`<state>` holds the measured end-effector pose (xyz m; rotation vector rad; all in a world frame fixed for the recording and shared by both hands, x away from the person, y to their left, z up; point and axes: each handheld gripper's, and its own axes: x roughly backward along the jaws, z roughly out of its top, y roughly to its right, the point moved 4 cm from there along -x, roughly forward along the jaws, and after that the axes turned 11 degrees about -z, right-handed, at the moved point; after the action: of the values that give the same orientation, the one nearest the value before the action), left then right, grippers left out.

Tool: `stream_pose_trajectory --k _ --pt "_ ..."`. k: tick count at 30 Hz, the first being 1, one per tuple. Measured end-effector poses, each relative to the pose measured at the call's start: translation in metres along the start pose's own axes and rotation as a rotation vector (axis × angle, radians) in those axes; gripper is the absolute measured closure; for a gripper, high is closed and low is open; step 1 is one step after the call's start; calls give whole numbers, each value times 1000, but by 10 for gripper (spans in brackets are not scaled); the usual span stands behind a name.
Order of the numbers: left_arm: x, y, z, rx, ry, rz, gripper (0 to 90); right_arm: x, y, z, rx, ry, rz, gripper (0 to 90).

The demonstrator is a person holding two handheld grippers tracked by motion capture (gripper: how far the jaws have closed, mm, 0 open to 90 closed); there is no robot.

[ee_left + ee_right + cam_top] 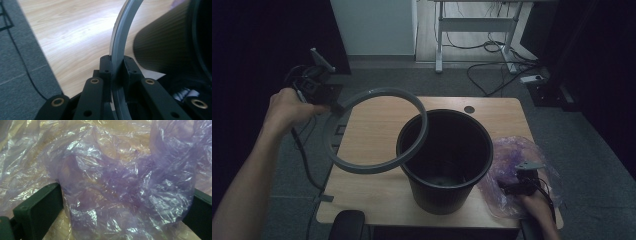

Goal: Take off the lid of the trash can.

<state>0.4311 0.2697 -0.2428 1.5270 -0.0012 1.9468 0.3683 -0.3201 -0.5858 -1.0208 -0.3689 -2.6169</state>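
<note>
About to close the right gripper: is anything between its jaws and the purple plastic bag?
Nothing visible is. In the right gripper view the purple plastic bag bunches up directly between the right gripper's open jaws, with no other object in front. In the high view it lies on the table right of the black bin.

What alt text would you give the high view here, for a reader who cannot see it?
Seen from above, the left gripper holds a grey plastic ring tilted over the rim of an empty black bin standing on a small wooden table. To the bin's right, the right gripper reaches into a crumpled purple plastic bag lying on the table.
</note>
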Motion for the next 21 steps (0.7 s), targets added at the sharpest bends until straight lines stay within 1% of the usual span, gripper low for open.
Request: stream_pose_trajectory --k 3,7,11,15,21 --pt "4 -14 -11 27 17 10 797 0 0 0 0 0 0 0" --pt "8 -30 -25 59 37 7 797 0 0 0 0 0 0 0" --pt "11 -44 -36 90 60 22 797 0 0 0 0 0 0 0" --pt "11 -58 -47 122 74 36 796 0 0 0 0 0 0 0" --pt "5 -75 -58 147 84 51 796 0 0 0 0 0 0 0"
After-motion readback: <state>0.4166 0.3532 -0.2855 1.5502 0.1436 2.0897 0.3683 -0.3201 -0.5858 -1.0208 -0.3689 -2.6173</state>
